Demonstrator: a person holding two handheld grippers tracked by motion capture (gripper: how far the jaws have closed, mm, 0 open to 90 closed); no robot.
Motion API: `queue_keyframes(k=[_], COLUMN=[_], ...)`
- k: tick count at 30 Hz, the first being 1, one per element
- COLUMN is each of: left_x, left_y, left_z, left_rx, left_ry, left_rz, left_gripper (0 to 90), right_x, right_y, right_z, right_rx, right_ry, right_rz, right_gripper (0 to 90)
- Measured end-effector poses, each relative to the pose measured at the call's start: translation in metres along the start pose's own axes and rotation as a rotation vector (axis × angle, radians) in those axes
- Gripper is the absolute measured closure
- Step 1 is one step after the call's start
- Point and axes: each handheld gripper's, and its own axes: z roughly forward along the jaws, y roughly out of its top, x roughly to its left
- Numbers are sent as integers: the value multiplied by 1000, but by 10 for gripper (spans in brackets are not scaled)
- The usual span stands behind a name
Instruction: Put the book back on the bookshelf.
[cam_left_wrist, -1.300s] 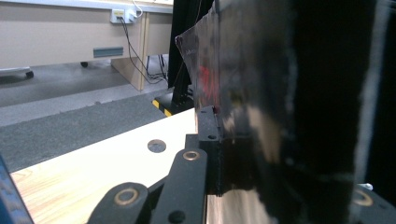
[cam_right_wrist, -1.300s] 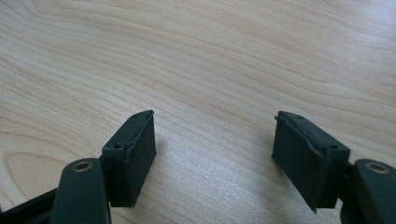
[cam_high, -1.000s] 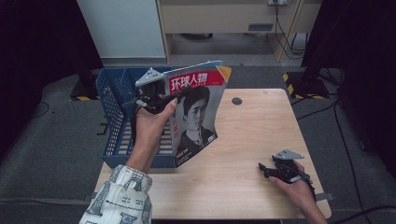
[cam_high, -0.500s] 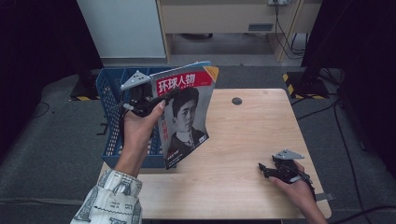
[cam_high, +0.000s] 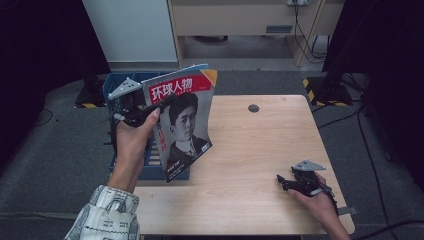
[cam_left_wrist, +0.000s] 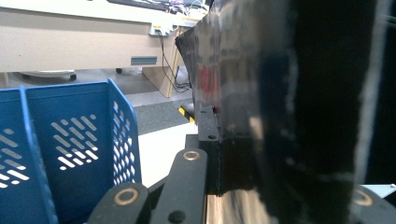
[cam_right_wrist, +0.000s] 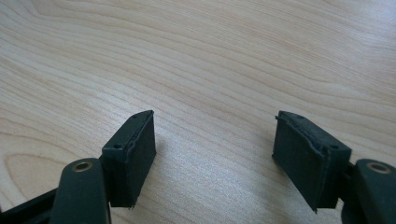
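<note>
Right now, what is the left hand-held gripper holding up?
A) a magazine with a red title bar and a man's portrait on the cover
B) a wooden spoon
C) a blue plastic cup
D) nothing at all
A: the left hand-held gripper is clamped on the upright magazine with a red title bar and a portrait cover, beside the blue perforated plastic file rack.

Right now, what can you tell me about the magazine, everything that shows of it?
The magazine is a thin, glossy one with a red title band bearing white Chinese characters, an orange corner at the top right and a black-and-white portrait of a person in a dark suit. It is held upright in the air, tilted a little, its lower edge curling. The left gripper is shut on its left edge near the top. It hangs over the table's left side, beside the blue rack. In the left gripper view its shiny cover stands close against the jaws.
</note>
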Motion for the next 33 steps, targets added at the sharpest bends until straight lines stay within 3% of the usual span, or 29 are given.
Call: queue_keyframes(k=[16, 22, 33], left_x=[27, 37, 45], left_y=[5, 4, 4], left_z=[-37, -44, -67], left_rx=[-18, -27, -42], left_ry=[58, 77, 115], left_rz=[-13, -24, -26], left_gripper=[866, 866, 866], right_x=[0, 1, 1], right_y=[0, 0, 0], right_z=[0, 0, 0], right_rx=[1, 1, 1], right_ry=[1, 2, 1], right_rz=[5, 7, 7], right_gripper=[297, 297, 296])
